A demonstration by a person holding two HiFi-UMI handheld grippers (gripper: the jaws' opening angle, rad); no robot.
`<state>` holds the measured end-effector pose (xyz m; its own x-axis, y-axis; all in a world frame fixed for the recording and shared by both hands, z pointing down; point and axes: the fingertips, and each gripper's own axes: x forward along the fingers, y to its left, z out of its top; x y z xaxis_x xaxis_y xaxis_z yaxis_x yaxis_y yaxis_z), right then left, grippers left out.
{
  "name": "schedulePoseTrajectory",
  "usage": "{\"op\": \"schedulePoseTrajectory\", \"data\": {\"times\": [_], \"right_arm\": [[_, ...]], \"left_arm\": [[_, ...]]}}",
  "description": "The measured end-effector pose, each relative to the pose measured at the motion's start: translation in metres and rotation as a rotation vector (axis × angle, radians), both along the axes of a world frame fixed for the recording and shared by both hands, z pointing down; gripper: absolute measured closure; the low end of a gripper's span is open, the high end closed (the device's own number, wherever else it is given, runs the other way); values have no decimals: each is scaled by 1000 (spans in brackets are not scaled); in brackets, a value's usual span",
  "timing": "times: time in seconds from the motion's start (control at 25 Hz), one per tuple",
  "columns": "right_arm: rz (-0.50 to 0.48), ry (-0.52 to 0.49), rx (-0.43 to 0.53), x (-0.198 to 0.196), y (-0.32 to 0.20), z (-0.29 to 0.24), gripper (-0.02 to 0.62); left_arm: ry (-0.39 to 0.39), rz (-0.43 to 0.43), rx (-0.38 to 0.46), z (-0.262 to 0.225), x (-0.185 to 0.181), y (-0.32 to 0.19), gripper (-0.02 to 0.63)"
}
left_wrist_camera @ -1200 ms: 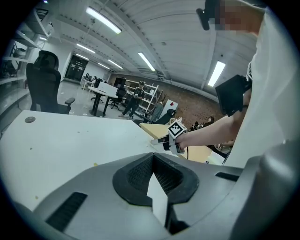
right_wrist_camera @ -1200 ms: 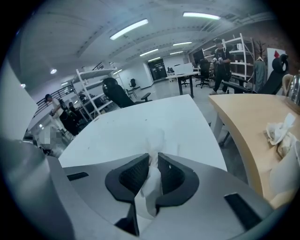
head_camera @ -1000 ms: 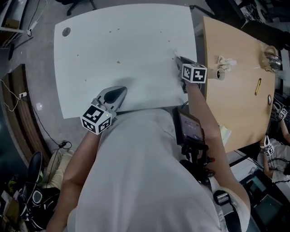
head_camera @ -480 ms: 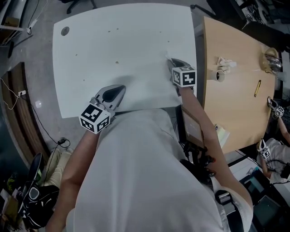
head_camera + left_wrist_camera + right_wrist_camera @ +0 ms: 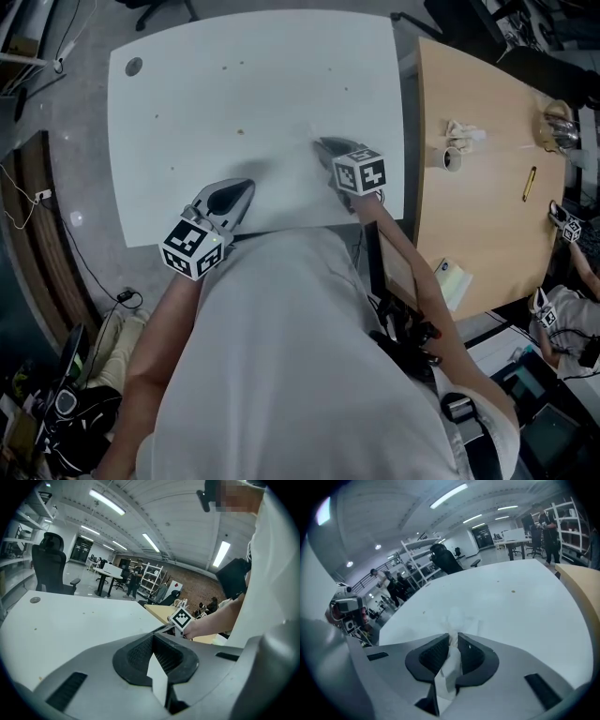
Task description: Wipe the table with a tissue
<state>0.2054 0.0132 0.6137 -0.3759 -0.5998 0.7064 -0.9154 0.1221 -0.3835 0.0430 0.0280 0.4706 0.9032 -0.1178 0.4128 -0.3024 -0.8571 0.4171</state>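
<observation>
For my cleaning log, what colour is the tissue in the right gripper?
White tissue, clearest in the right gripper view.

A white rectangular counter (image 5: 187, 112) is seen across the upper frame. Small brown specks (image 5: 241, 131) are scattered over it, a grey round grommet (image 5: 134, 67) is set at its upper left, and a white crumpled tissue (image 5: 457, 618) is spread right of centre.

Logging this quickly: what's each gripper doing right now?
Left gripper: closed, empty.
Right gripper: closed on the crumpled white paper tissue.
</observation>
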Motion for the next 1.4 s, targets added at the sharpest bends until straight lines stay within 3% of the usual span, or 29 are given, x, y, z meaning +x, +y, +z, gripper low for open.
{"op": "schedulePoseTrajectory", "data": {"times": [0.24, 0.56, 0.8, 1.4], "right_arm": [[98, -66, 83, 24, -18, -22, 534], [207, 83, 73, 113, -52, -25, 534], [184, 186, 24, 156, -77, -4, 534], [78, 306, -37, 146, -95, -4, 534]], "left_arm": [[16, -18, 10, -2, 0, -3, 601], [1, -89, 8, -3, -17, -2, 601], [-33, -134, -20, 9, -24, -5, 601], [-59, -169, -25, 3, -32, -9, 601]]}}
